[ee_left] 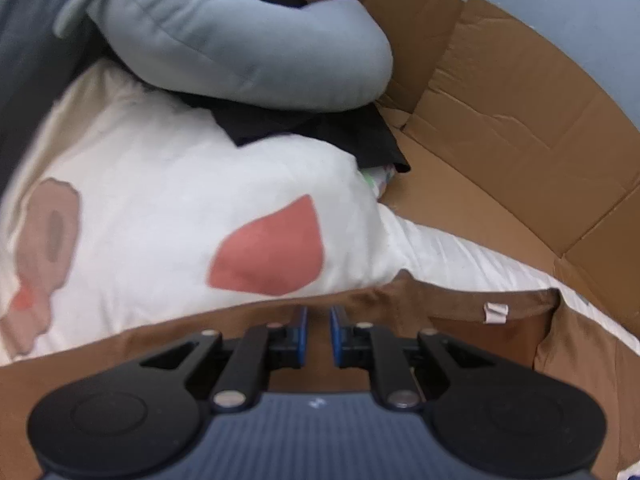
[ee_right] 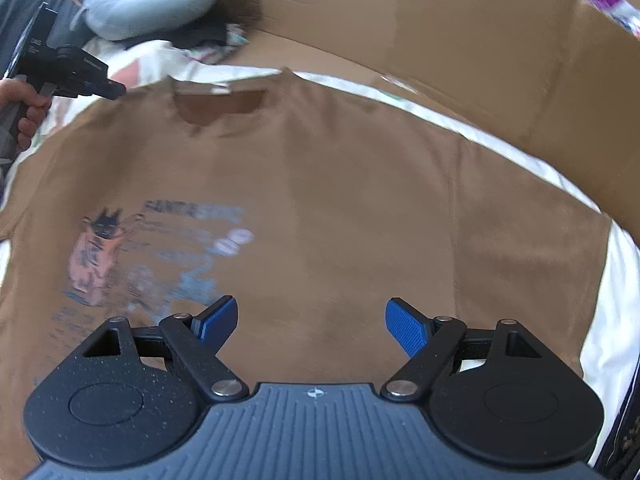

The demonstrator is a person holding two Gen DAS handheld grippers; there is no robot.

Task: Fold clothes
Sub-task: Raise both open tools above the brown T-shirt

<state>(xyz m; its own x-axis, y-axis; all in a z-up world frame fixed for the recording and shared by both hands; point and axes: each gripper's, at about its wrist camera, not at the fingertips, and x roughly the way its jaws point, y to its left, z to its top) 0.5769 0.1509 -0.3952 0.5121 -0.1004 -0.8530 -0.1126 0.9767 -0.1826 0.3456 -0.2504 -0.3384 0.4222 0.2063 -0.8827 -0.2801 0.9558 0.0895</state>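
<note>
**Brown T-shirt spread flat, left gripper at its collar edge, right gripper over its lower half**

Your left gripper [ee_left: 318,322] sits at the shoulder edge of the brown T-shirt [ee_right: 340,208], just left of the neck opening. Its blue pads [ee_left: 303,320] stand nearly together with a narrow slit between them; brown cloth lies at and under the tips, but you cannot tell from the wrist view whether any of it is pinched. From the right wrist view the same gripper shows as a black body touching the shirt's shoulder, with your hand [ee_right: 20,108] wrapped on its handle.

Ahead of your left fingers lies a white pillow [ee_left: 160,200] with pink and red patches, and beyond that a grey neck pillow [ee_left: 224,36] resting on dark cloth [ee_left: 320,132]. To the right of those fingers, past the collar with its small white tag [ee_left: 495,313], a cardboard wall [ee_left: 520,120] rises.

Your right gripper [ee_right: 312,320] hangs over the shirt's lower half with its fingers [ee_right: 408,330] spread wide, nothing between them. The shirt lies chest up, collar far ahead of these fingers, a faded print [ee_right: 152,256] ahead and to their left. White bedding [ee_right: 616,300] shows past the shirt's right side, with cardboard beyond.
</note>
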